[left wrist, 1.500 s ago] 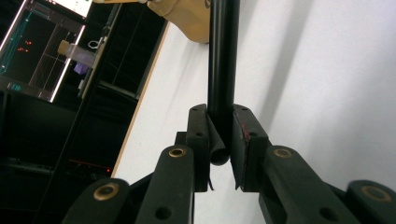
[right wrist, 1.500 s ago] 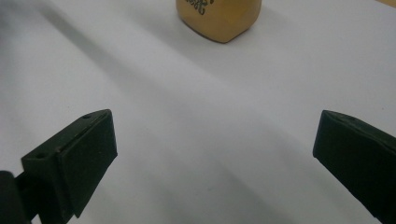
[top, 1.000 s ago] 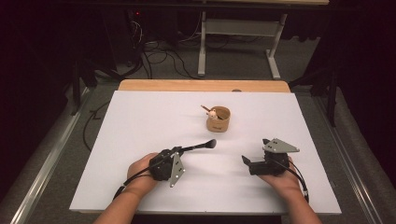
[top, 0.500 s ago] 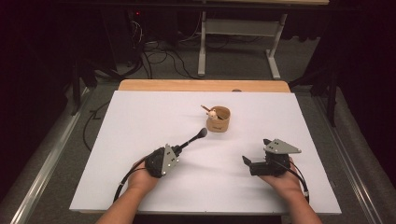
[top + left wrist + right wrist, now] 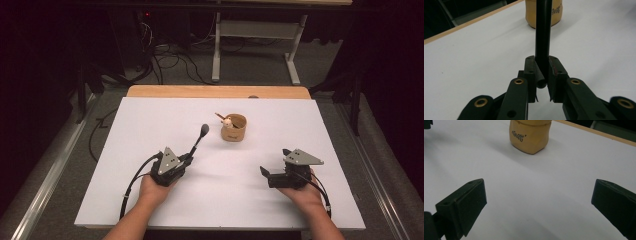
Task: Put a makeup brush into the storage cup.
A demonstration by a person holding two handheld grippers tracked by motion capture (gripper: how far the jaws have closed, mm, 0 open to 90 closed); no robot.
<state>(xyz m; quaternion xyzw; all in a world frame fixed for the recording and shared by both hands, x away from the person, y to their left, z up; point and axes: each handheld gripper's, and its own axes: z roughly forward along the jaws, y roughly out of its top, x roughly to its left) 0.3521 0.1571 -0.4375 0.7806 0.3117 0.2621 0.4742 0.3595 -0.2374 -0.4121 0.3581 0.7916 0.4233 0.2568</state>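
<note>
Left fingers (image 5: 554, 75) clamp black spoon (image 5: 543, 32)

Overhead light, bright white table (image 5: 150, 130), dark surroundings; soft shadows, close-ups slightly blurred.

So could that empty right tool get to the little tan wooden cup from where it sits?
Probably yes. The right tool stands open and empty, and bare white table lies between it and the tan wooden cup; nothing blocks the way.
</note>
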